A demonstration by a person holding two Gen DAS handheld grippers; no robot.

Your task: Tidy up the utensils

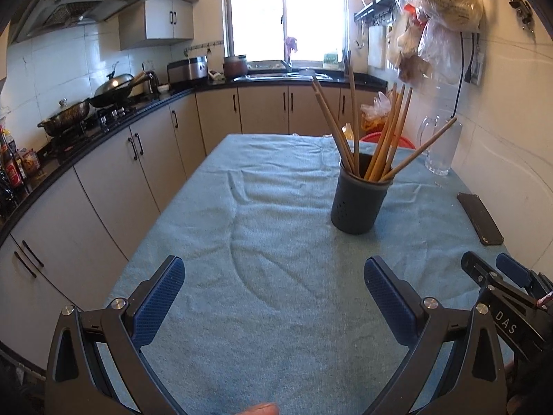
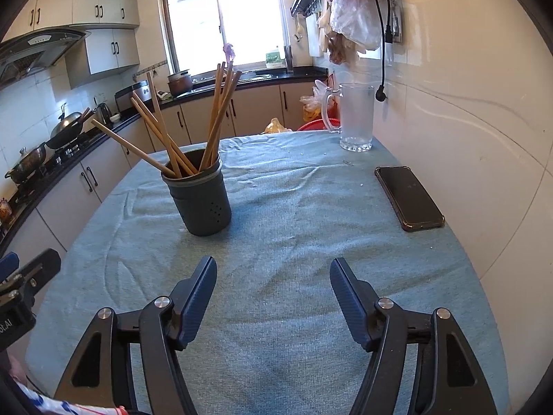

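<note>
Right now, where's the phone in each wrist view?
Left wrist: phone at the right edge, mid-height, lying flat on the blue cloth, right of the chopstick holder.
Right wrist: phone right of centre, mid-height, below the glass mug.
Shared landmark: the chopstick holder.

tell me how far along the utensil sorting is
Looks done: the chopsticks all stand in the dark holder, none loose on the blue cloth. In hand: nothing; left gripper and right gripper are open and empty. Left: apparently nothing visible.
</note>
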